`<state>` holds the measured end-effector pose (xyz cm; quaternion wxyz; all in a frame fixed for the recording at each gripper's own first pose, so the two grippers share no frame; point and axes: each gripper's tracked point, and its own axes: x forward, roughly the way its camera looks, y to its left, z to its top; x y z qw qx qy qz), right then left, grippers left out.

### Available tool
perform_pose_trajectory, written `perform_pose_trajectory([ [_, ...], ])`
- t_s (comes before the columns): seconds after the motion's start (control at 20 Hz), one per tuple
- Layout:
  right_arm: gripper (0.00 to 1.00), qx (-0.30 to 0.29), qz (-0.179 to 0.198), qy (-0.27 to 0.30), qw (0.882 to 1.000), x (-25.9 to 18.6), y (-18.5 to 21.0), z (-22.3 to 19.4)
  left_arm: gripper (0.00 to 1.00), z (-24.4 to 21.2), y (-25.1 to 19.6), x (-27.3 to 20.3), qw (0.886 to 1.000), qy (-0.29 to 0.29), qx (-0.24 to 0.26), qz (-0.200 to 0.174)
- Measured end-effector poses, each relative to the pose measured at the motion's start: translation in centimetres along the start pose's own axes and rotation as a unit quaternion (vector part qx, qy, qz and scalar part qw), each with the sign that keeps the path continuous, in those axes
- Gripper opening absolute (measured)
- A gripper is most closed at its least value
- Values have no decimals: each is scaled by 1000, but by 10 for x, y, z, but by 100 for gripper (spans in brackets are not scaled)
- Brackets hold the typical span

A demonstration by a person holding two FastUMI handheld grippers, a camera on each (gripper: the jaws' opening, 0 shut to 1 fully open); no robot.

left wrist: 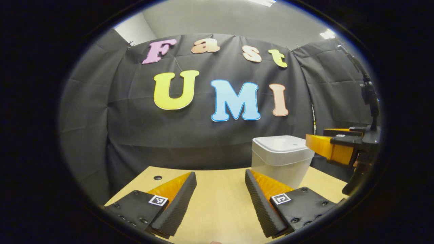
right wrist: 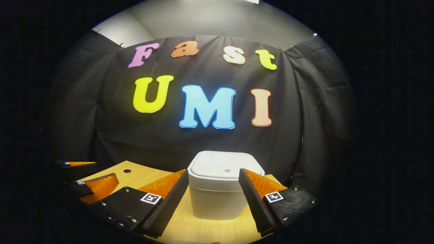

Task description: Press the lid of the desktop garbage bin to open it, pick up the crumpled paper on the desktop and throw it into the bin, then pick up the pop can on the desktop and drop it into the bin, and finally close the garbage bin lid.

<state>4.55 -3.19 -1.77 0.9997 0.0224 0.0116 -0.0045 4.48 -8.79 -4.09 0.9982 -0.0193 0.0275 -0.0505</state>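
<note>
The white desktop bin (right wrist: 217, 200) stands on the wooden table (right wrist: 190, 230) with its lid (right wrist: 225, 164) down; a small round mark sits on the lid's front. My right gripper (right wrist: 213, 171) is open, level with the lid, and its two fingers frame the bin just ahead without pressing on it. In the left gripper view the same bin (left wrist: 281, 159) stands at the right, beyond my open left gripper (left wrist: 220, 173), which holds nothing over bare table (left wrist: 217, 203). The right gripper (left wrist: 318, 139) hangs beside the bin there.
A small round hole (left wrist: 157, 177) marks the table's far left corner, also seen as hole (right wrist: 127, 171). A dark stand (left wrist: 369, 98) rises at the right edge. The left gripper (right wrist: 91, 173) sits at the right gripper view's left. Black cloth closes the back.
</note>
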Motion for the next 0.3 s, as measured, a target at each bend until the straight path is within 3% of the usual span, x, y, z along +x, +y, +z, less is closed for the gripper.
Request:
perform_pose_trajectory([
  [0.1, 95, -3, 11, -3, 1000, -5, 8, -1, 95, 2, -1, -1, 1000, -3, 2, 1],
  [0.3, 95, -8, 27, -9, 1000, -9, 14, 0, 95, 3, -3, -3, 1000, -8, 1, 8],
])
